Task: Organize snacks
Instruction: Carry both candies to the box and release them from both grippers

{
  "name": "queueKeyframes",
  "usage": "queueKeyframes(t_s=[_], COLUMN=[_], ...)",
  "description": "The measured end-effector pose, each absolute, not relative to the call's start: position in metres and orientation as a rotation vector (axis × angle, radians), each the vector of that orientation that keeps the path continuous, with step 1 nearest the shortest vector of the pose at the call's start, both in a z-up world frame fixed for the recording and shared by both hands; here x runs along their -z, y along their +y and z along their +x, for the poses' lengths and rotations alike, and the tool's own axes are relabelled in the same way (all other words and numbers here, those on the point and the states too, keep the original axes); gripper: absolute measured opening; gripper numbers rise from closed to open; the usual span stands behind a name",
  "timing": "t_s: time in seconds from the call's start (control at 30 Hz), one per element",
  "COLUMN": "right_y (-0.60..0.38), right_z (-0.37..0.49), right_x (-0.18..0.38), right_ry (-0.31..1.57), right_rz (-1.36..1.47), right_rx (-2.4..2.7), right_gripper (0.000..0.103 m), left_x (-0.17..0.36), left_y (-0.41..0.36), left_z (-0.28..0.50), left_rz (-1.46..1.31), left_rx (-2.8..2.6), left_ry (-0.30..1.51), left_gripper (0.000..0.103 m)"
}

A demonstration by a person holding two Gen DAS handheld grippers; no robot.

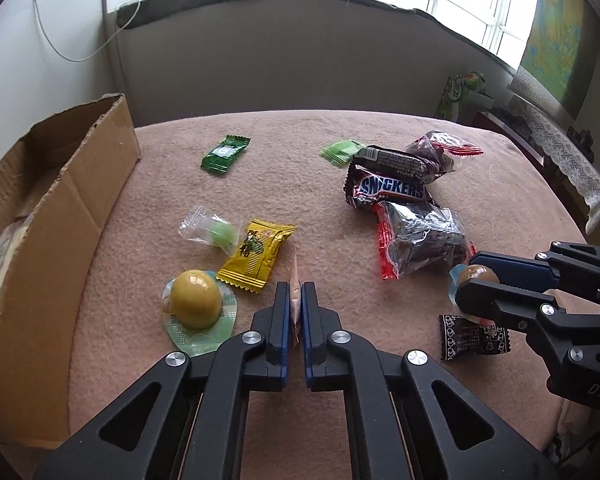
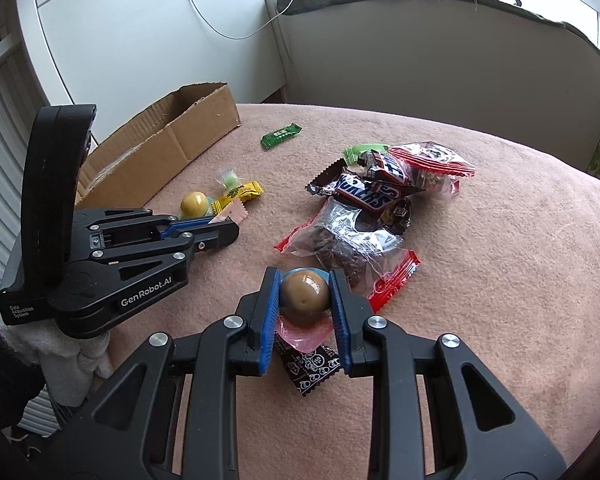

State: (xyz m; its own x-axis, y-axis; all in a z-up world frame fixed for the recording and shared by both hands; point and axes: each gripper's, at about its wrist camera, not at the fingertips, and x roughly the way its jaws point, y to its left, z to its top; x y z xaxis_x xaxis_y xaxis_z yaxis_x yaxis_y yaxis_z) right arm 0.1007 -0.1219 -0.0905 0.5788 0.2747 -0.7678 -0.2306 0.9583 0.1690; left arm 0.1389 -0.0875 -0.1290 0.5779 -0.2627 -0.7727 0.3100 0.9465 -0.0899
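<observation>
Between the blue pads of the left gripper [image 1: 296,300] stands a thin pink packet [image 1: 295,280], pinched edge-on with the jaws pressed together on it. Just left of those fingertips lie a yellow ball snack [image 1: 196,299] in its clear cup and a yellow wrapped candy [image 1: 256,254], with a clear-wrapped green sweet [image 1: 216,232] a little beyond them. Off to its right, the right gripper [image 2: 305,294] clamps a brown ball snack [image 2: 304,290] across its widest part, its pink wrapper skirt hanging below; a dark patterned sachet [image 2: 312,366] lies on the blanket under it. Further ahead sits the pile of Snickers bars [image 1: 392,188] and red-edged clear packs [image 1: 420,240], and beyond that a dark green candy [image 1: 225,155].

Far to the left gripper's left stands the cardboard box [image 1: 80,200], which is likely where both snacks go. The pink packet is thin and slippery-looking, so it should be lifted clear of the yellow candies before swinging left, carried over the box wall, and released only once well inside. The round ball may roll, so it should be set down low rather than dropped.
</observation>
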Motion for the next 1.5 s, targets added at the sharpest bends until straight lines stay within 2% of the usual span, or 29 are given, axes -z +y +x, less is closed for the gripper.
queueKeyframes(t_s=[0.47,0.83,1.07,1.5], right_y=[-0.096,-0.036,0.008,0.076], right_z=[0.11,0.16,0.201,0.257], right_x=[0.062,0.022,0.011,0.038], right_ry=[0.859,0.794,0.795,0.87], right_rz=[0.017,-0.047,-0.066,-0.08], right_rx=[-0.344,-0.445,-0.51,-0.566], right_gripper=[0.026,0.026,0.026,0.026], left_x=[0.075,0.044,0.047,0.066], left_y=[-0.04,0.033,0.079,0.125], left_z=[0.113,0.103,0.108,0.12], left_rz=[-0.038,-0.104,-0.14,-0.197], left_rx=[0.29,0.153,0.059,-0.016], left_ry=[0.769,0.686,0.681,0.711], left_gripper=[0.004,0.004,0.004,0.004])
